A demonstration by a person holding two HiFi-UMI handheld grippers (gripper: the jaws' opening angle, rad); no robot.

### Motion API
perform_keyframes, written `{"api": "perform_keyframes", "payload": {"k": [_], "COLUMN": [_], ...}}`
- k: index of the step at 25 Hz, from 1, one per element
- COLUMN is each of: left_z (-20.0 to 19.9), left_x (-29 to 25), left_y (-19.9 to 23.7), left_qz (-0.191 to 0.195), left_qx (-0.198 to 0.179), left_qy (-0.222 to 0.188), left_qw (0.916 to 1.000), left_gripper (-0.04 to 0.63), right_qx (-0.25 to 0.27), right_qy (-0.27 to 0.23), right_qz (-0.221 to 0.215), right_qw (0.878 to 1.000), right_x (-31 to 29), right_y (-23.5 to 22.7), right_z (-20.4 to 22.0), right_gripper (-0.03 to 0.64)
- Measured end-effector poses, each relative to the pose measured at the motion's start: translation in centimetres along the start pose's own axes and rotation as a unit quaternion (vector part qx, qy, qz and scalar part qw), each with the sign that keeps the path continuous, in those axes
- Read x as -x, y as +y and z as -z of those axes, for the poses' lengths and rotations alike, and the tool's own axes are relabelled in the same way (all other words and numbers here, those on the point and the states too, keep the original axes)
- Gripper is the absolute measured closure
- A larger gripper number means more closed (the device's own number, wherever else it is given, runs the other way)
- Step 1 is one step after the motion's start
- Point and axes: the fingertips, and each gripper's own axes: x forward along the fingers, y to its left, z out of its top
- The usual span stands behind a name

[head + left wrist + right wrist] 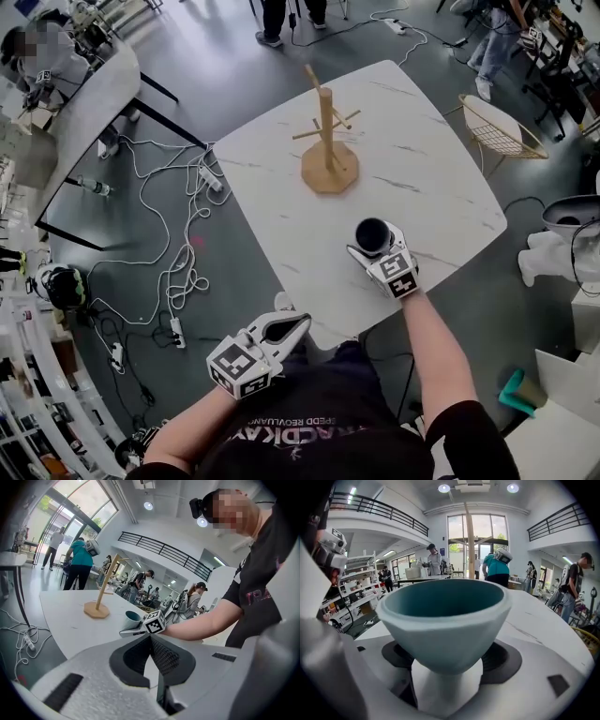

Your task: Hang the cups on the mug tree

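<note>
A teal cup (373, 234) (445, 616) stands upright on the white marble table (441, 178), close to its near edge. My right gripper (373, 244) (447, 667) is open, one jaw on each side of the cup's narrow base, and the pads do not press on it. The wooden mug tree (326, 141) (469, 541) stands farther back on the table with bare pegs. My left gripper (302, 323) (150, 637) hovers off the table's near left edge, shut and holding nothing. From the left gripper view, the cup (132, 618) and the mug tree (101, 599) lie ahead.
A wire chair (502, 131) stands off the table's right side. Cables and power strips (178, 216) cover the floor at left, near another table (94, 103). People stand beyond the far edge.
</note>
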Motion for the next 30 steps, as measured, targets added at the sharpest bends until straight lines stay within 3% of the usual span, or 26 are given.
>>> {"api": "perform_keyframes", "payload": {"k": [17,30], "left_z": [0.2,-0.6], "left_x": [-0.4,-1.6], "left_y": [0.9,-0.1], "left_qz": [-0.01,0.016], "left_qx": [0.01,-0.001], "left_qy": [0.006,-0.007], "left_qw": [0.9999,0.9998], "left_gripper": [0.601,0.601], "right_qx": [-0.013,0.009], "right_qy": [0.004,0.032], "right_qz": [-0.008,0.052], "right_qw": [1.0,0.998], "right_x": [-1.1,0.1], "right_y": [-0.5,-2.7], "right_z": [1.3,-0.6], "right_gripper": [0.276,0.282]}}
